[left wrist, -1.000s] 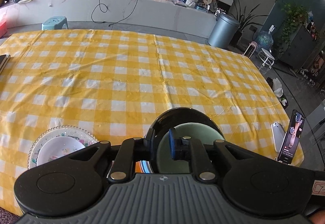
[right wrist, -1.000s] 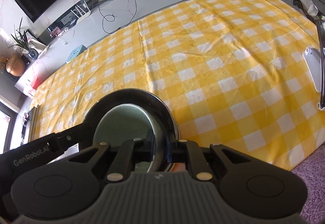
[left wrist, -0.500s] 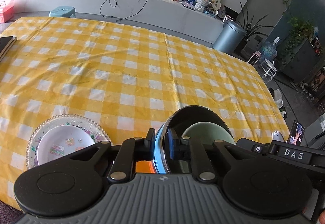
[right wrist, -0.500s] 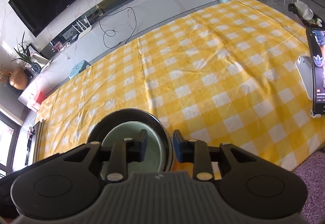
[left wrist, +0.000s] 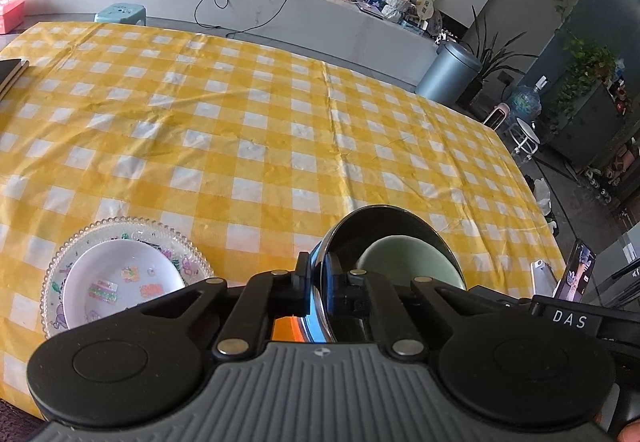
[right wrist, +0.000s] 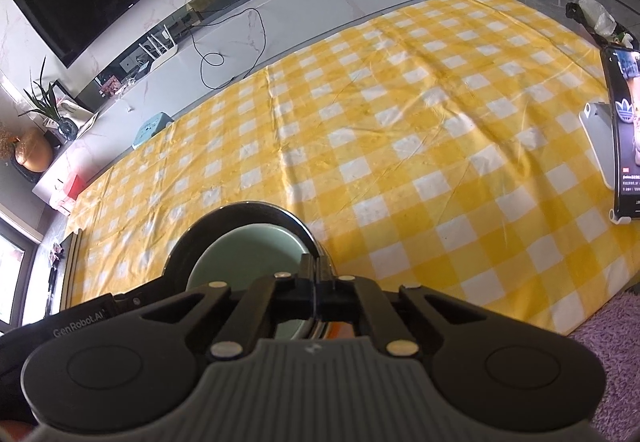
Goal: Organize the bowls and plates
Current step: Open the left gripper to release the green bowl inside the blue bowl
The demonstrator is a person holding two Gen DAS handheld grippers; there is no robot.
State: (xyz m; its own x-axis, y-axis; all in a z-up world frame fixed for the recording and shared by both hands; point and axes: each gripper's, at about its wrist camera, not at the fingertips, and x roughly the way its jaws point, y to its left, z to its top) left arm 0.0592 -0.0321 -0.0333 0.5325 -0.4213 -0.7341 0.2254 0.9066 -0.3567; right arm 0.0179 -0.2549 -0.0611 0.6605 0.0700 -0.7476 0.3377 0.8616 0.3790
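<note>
A black bowl (left wrist: 384, 219) with a shiny rim holds a pale green bowl (left wrist: 404, 262) inside it. My left gripper (left wrist: 320, 290) is shut on the black bowl's left rim. My right gripper (right wrist: 316, 282) is shut on its right rim (right wrist: 320, 262), and the green bowl (right wrist: 244, 258) shows inside there too. The bowls are held tilted above the near edge of the yellow checked table (left wrist: 260, 129). To the left, a white patterned bowl (left wrist: 120, 282) sits in a clear beaded plate (left wrist: 192, 254) on the table.
A phone (right wrist: 624, 129) on a stand and a white case (right wrist: 596, 137) stand at the table's right edge. A dark book (left wrist: 10, 71) lies at the far left edge. A purple rug (right wrist: 612, 342) lies below the near edge.
The right gripper, open half a second ago, has shut on the black bowl's rim. Both views have pulled up and back, so the bowls are lifted and tilted.
</note>
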